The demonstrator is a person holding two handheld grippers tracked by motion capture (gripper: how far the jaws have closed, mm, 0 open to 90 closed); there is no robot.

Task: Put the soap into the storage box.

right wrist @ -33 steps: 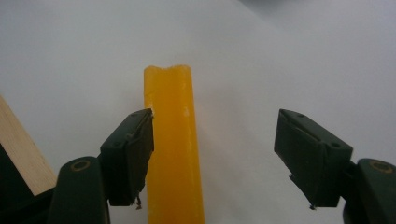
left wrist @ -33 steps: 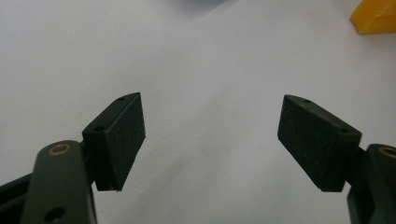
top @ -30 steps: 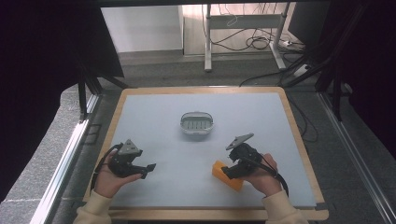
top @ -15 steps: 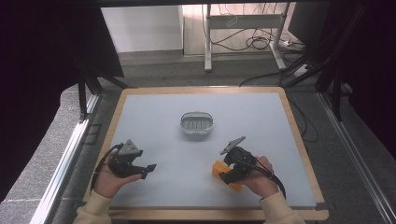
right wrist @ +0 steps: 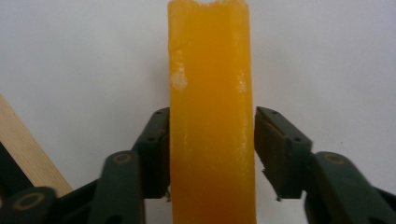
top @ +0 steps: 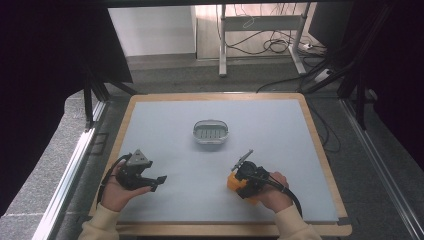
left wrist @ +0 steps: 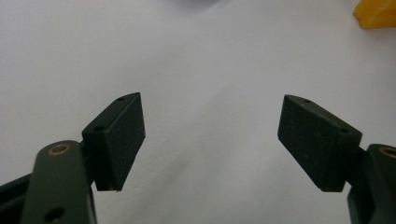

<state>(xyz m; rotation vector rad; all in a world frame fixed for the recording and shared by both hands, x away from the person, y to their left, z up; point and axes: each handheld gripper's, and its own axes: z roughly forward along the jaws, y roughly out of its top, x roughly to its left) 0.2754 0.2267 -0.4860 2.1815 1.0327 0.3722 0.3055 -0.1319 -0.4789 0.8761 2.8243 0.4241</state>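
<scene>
1. The right gripper (top: 239, 179) has dropped lower onto the orange block (right wrist: 212, 116) than a second ago; its jaws straddle the block, one touching, one just clear.
2. The left gripper (left wrist: 210, 135) stays put, jaws wide apart.
3. A grey dish (top: 211, 132) sits mid-table on the pale mat (top: 280, 130); cables lie on the floor behind.
</scene>
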